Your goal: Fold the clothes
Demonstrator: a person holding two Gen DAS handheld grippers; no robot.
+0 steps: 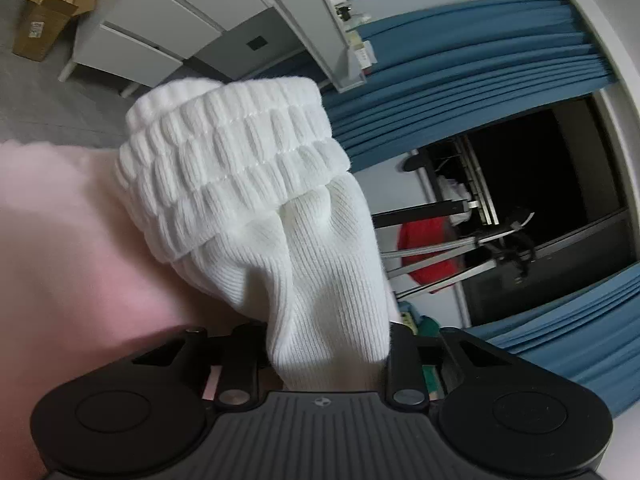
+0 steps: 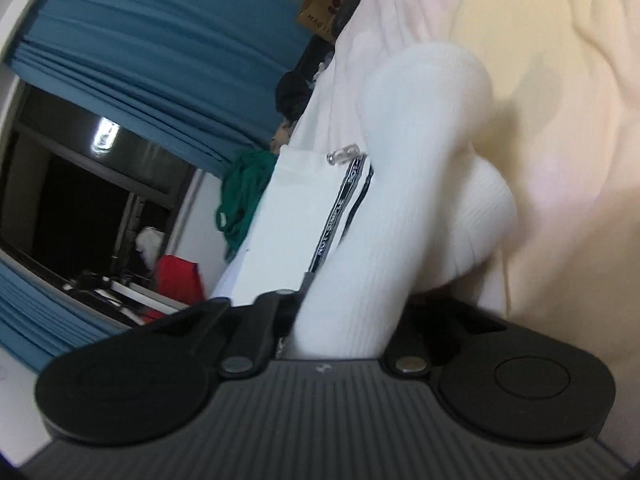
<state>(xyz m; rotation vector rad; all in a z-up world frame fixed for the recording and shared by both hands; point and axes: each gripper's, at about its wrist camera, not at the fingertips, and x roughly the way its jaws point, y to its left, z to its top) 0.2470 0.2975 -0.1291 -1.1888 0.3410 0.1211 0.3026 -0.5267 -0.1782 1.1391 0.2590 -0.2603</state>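
A white ribbed knit sock [image 1: 260, 208] with a scrunched cuff rises from between the fingers of my left gripper [image 1: 326, 354], which is shut on it; the fingertips are hidden by the fabric. The sock is held in the air above a pink cloth [image 1: 60, 240]. In the right wrist view the white sock [image 2: 400, 216] runs up from my right gripper [image 2: 344, 332], also shut on it, with a bulge of fabric to the right. Behind it lies a white garment [image 2: 296, 216] with a black lettered drawstring [image 2: 340, 212].
Blue curtains [image 1: 480, 64] and a dark window [image 1: 540, 184] lie ahead on the left view. White drawers [image 1: 152, 36] and a cardboard box [image 1: 48, 12] stand on the floor. A cream and pink bed cover [image 2: 560, 120], a green cloth [image 2: 244, 196] and a red item [image 2: 176, 280] show in the right view.
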